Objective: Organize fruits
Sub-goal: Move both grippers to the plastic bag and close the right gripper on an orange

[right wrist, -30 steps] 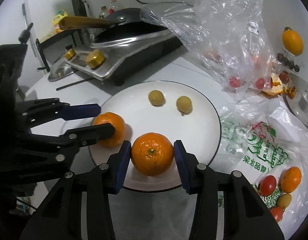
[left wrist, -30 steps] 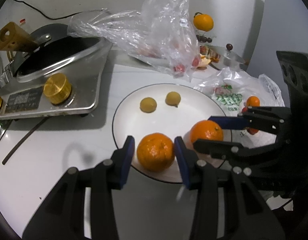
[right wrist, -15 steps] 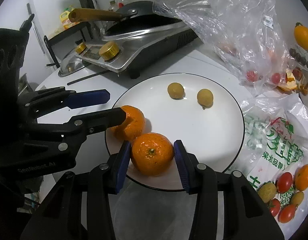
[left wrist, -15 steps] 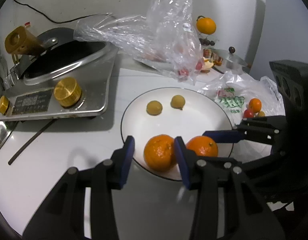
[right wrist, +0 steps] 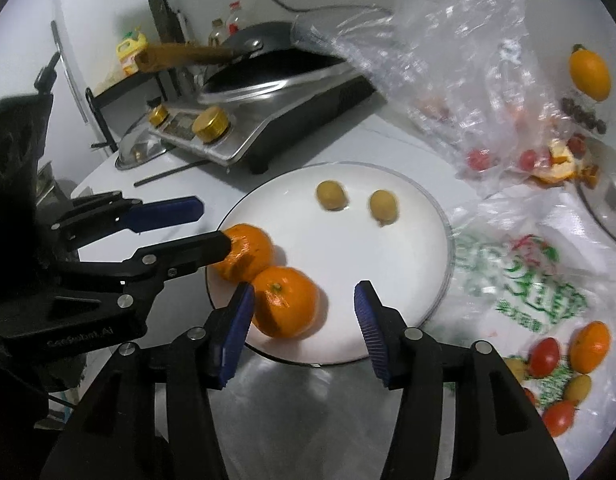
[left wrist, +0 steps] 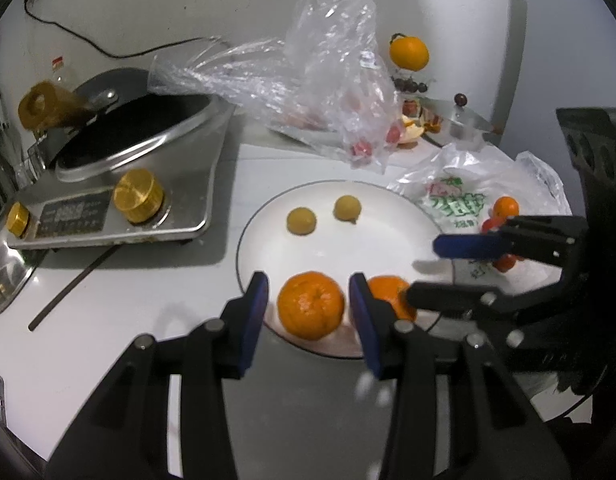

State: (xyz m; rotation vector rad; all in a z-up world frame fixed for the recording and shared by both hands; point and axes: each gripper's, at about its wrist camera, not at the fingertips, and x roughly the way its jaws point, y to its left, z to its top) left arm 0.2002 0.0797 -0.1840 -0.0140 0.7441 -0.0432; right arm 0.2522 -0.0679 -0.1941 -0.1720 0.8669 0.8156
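1. Oranges, two: left orange and right orange, side by side and touching on the near rim of the white plate.
2. Change: right gripper has just been opening; its left pad is against the right orange, its right pad well clear. Fruit released onto the plate.
3. Left gripper: jaws bracket the left orange with a narrow gap on each side; a pinch cannot be told, and a second ago its left pad stood wider.
4. Judgement: both oranges delivered; retreat follows.
5. Also plated: two small yellow fruits, far side.
6. Bench: white; stove with pan, clear plastic bag, printed bag of tomatoes.
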